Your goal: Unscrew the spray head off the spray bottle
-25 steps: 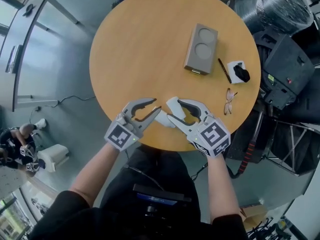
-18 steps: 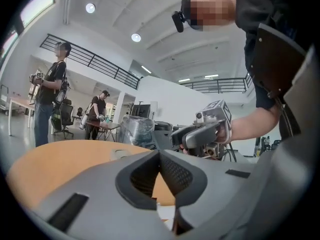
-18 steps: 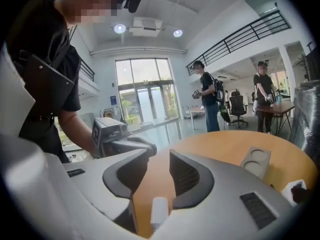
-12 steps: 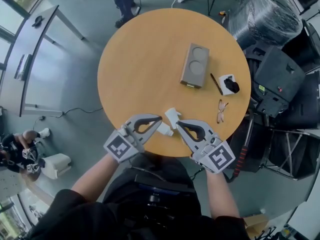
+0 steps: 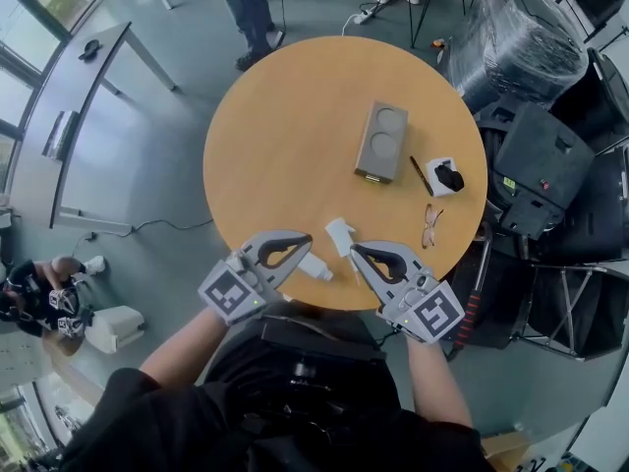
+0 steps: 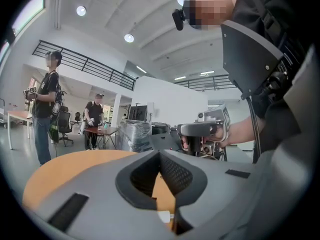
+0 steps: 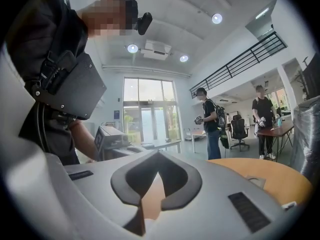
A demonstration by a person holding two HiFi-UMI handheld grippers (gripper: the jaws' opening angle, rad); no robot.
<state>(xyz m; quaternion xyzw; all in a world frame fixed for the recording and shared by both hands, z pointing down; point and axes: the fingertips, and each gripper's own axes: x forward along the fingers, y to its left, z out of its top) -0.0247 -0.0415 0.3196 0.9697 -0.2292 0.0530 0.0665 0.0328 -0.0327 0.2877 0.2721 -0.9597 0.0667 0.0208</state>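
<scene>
Person in black short-sleeved top [image 5: 147, 421]. Dark box [image 6: 252, 59] strapped on chest, thin black cables [image 6: 255, 129] off it. Small black camera [image 6: 178, 18] on head. Left gripper [image 5: 308, 239] and right gripper [image 5: 355, 252] grey plastic, each with black-and-white marker cube [image 5: 234, 293].

Round wooden table [image 5: 285, 136], tan top. Approx. centre-right lies a grey rect. box [image 5: 381, 142] w/ two round recesses in its top face; to its right a black pen [image 5: 420, 176], then just beside that a small white-and-black object [image 5: 446, 177], and nearer the person, by the right rim, a pair of glasses [image 5: 430, 225]. White spray bottle [image 5: 337, 236] lies on its side close to the near edge, well apart from the other items.
</scene>
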